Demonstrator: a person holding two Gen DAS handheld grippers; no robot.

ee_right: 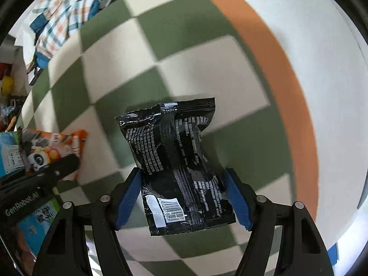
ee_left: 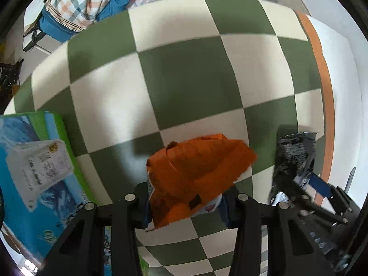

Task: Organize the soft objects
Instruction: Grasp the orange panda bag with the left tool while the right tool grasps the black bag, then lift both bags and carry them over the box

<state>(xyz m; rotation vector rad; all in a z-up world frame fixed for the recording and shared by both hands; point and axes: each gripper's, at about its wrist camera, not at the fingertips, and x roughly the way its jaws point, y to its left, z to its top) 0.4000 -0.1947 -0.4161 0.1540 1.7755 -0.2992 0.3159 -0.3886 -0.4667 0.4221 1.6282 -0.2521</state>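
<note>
My left gripper [ee_left: 185, 197] is shut on an orange snack packet [ee_left: 197, 172] and holds it above the green and cream checkered mat [ee_left: 184, 69]. My right gripper [ee_right: 184, 189] is shut on a black snack packet [ee_right: 174, 158], squeezed between the blue pads [ee_right: 127, 197], held upright above the mat [ee_right: 207, 62]. The black packet and right gripper also show at the right of the left wrist view [ee_left: 293, 161]. The orange packet in the left gripper shows at the left of the right wrist view [ee_right: 54, 151].
A blue and green box [ee_left: 30, 184] with a white packet [ee_left: 39, 163] on it lies at the left. A plaid cloth on a blue bag [ee_left: 82, 2] lies at the far left. An orange strip [ee_right: 276, 69] borders the mat, with white floor beyond.
</note>
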